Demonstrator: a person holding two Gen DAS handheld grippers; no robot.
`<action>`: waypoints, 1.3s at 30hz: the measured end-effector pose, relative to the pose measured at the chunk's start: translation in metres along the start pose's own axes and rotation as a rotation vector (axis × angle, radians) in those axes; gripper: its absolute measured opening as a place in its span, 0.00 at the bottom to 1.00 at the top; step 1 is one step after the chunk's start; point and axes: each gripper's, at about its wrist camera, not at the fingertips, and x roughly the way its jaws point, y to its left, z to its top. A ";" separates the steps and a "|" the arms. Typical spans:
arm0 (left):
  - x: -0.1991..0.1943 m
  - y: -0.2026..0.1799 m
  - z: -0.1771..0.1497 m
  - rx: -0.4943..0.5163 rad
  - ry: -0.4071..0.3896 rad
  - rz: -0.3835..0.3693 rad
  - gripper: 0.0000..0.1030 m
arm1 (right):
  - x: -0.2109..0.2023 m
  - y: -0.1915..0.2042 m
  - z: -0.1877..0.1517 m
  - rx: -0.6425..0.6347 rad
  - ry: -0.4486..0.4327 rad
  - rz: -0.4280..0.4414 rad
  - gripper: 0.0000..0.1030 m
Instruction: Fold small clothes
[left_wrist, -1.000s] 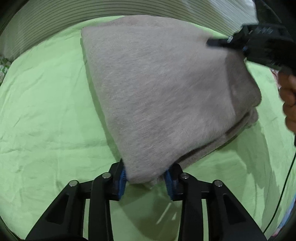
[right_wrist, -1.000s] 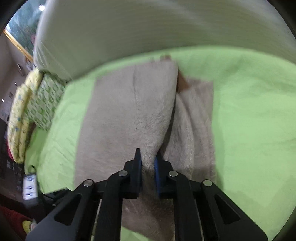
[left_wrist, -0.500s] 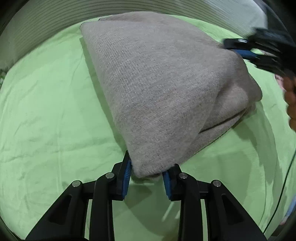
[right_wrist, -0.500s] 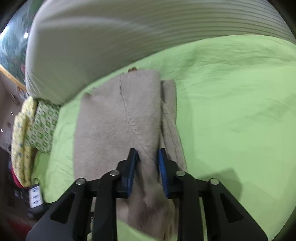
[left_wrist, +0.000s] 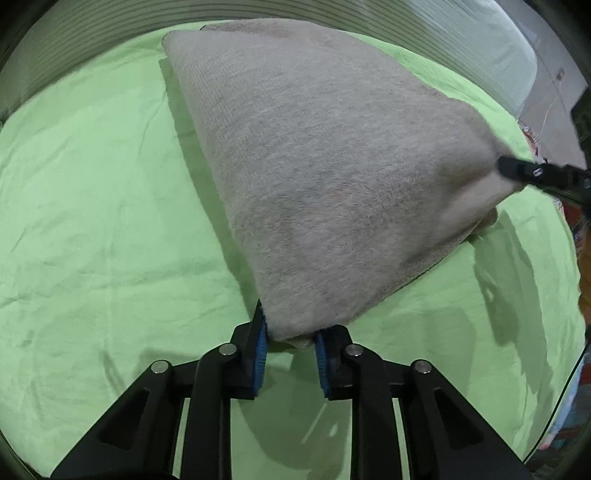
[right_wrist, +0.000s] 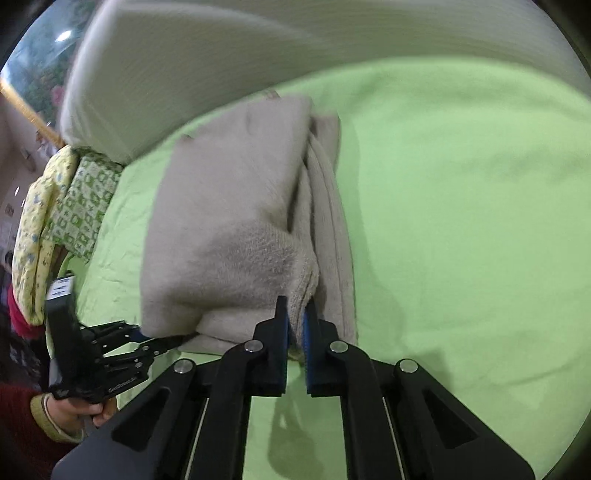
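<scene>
A grey-beige knitted garment (left_wrist: 332, 177) lies folded on the green sheet (left_wrist: 92, 221), its top layer lifted off the bed at two near corners. My left gripper (left_wrist: 290, 332) has one corner between its blue pads, and its jaws are closing on it. In the right wrist view the same garment (right_wrist: 229, 221) shows its stacked layers. There my right gripper (right_wrist: 295, 317) is shut on the thick folded edge. My right gripper (left_wrist: 506, 168) also shows at the garment's right corner, and my left gripper (right_wrist: 173, 339) at its left corner.
A white ribbed bolster (right_wrist: 221, 66) runs along the far side of the bed. Yellow and green patterned pillows (right_wrist: 74, 206) are stacked at the left. A person's hand (right_wrist: 70, 410) in a red sleeve holds the left gripper. A thin cable (left_wrist: 565, 387) hangs at the right.
My right gripper briefly widened, then shut again on the garment's edge and moved toward the near side. My left gripper's jaws narrowed on their corner. The top layer now stretches between both grippers.
</scene>
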 end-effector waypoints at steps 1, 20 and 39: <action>0.001 0.003 0.000 0.000 0.001 -0.008 0.19 | -0.008 -0.002 0.002 -0.013 -0.006 -0.003 0.06; -0.026 0.057 0.005 -0.088 0.048 -0.107 0.60 | -0.009 -0.031 -0.001 0.114 0.009 -0.039 0.36; -0.023 0.090 0.098 -0.413 -0.027 -0.218 0.80 | 0.090 -0.037 0.064 0.124 0.045 0.057 0.57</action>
